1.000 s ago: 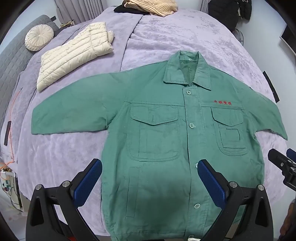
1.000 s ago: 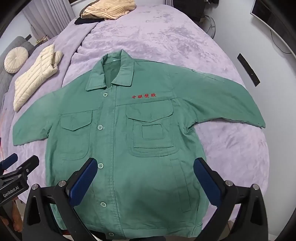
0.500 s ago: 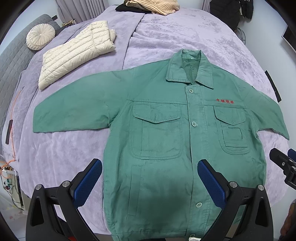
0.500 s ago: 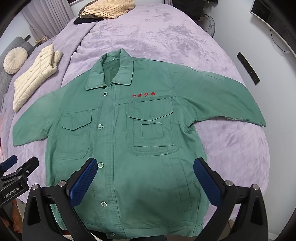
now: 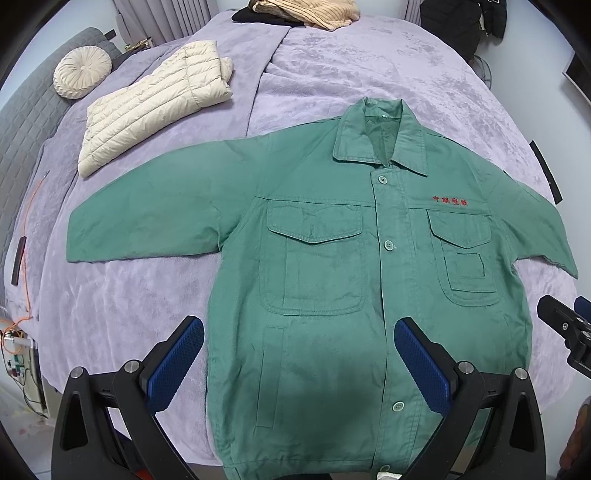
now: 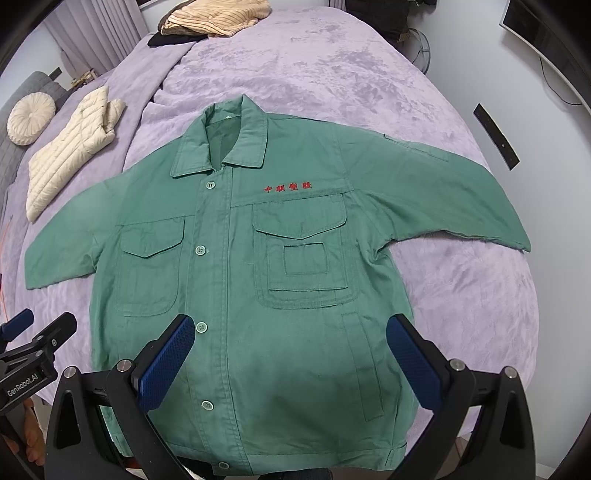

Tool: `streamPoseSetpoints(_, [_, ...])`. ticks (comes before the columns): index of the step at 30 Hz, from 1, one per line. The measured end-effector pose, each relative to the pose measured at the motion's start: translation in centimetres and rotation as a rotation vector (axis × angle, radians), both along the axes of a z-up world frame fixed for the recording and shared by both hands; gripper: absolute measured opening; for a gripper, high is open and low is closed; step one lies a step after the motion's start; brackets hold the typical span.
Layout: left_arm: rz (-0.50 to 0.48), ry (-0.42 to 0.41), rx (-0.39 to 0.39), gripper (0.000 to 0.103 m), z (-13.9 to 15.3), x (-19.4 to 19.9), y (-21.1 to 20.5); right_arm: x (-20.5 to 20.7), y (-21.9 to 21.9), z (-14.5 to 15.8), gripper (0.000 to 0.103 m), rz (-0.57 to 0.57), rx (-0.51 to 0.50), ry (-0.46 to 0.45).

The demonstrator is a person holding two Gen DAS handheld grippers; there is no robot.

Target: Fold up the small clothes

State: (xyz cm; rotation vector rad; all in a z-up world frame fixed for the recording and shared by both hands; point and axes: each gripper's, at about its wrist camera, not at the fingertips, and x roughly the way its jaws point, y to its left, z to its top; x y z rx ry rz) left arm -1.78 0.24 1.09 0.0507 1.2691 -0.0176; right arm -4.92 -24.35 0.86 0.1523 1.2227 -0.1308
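- Green work jacket [image 5: 325, 295] lies face up and buttoned on the bed [image 5: 351, 74], spread flat across the centre of both views, collar toward the top of the frame and hem at the bottom edge.
- Both sleeves stretch out sideways: one reaches the left of the left wrist view, the other tapers off at the right of the right wrist view.
- Red embroidered characters [image 6: 287, 187] sit above a flapped chest pocket; a second flapped pocket lies across the button placket from it.
- Left tongs [image 5: 299, 365] hover above the lower part of the jacket, blue pads spread wide apart, gripping nothing.
- Right tongs [image 6: 291, 363] hang likewise over the lower front, pads wide apart and empty.
- Each pair of tongs shows at the edge of the other's view: the right at lower right, the left at lower left.
- Lilac plush cover [image 6: 332, 66] drapes the whole bed.
- Cream quilted puffer jacket [image 5: 155, 103] lies folded at upper left, well apart from the green one.
- Round pleated cushion [image 5: 82, 72] rests beyond it, at far upper left.
- Tan ribbed garment [image 6: 218, 16] is piled at the top edge of the frame.
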Motion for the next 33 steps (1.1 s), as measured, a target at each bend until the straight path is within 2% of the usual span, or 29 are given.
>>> streamPoseSetpoints(33, [-0.012,-0.006,0.006,0.103,0.08,-0.57,0.13,-0.37,-0.05,-0.02,0.103,-0.004,0.004,-0.003])
